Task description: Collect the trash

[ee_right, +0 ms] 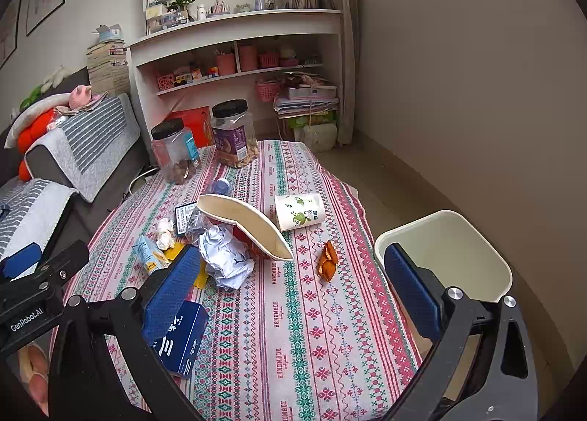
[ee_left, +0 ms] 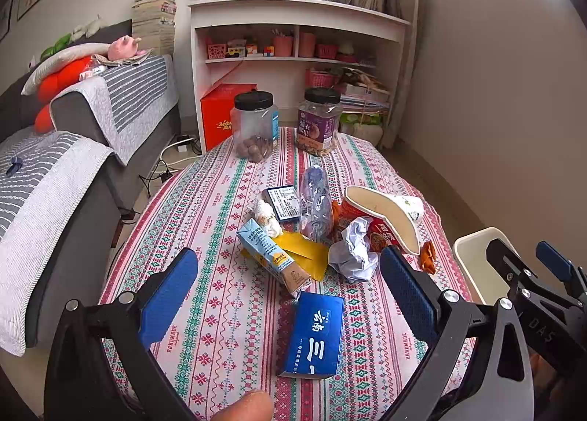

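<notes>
Trash lies on the patterned tablecloth [ee_left: 227, 311]: a blue box [ee_left: 317, 334], a blue drink carton [ee_left: 271, 256], a yellow wrapper [ee_left: 312, 256], crumpled white paper [ee_left: 354, 252], a crushed plastic bottle [ee_left: 315, 200], a squashed white paper bowl [ee_left: 385, 215] and an orange peel [ee_left: 427, 256]. My left gripper [ee_left: 290, 296] is open above the blue box. My right gripper [ee_right: 293, 289] is open and empty above the cloth, near the peel [ee_right: 326, 261], the paper [ee_right: 225, 256] and a paper cup [ee_right: 299, 211]. A cream bin [ee_right: 444, 256] stands off the table's right edge.
Two black-lidded jars [ee_left: 253, 125] [ee_left: 319, 120] stand at the table's far end. A grey sofa [ee_left: 55, 171] runs along the left. A white shelf unit [ee_left: 293, 39] and an orange box [ee_left: 223, 112] stand behind. The right gripper shows in the left wrist view [ee_left: 532, 274].
</notes>
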`<state>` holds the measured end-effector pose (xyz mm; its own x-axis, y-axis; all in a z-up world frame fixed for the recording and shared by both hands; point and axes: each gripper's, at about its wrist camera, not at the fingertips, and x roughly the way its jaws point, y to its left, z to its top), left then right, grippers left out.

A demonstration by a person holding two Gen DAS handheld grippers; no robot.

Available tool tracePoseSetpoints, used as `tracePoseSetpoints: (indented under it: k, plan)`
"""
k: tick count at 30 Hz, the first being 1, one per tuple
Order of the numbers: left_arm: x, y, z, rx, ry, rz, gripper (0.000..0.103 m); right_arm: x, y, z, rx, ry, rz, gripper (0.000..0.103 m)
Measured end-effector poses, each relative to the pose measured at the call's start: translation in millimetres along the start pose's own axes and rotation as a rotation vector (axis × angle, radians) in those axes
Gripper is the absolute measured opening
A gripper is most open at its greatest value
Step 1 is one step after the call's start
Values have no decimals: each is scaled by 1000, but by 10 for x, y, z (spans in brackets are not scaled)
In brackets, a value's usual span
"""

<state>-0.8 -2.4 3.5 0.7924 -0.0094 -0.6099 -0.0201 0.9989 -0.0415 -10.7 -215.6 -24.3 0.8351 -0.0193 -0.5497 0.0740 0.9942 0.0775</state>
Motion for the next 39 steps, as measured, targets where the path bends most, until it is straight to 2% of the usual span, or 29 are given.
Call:
tracePoseSetpoints:
  k: [39]
  plan:
    - [64,54,-74,-9,21,-2,97,36,64,-84,-6,14,14,96]
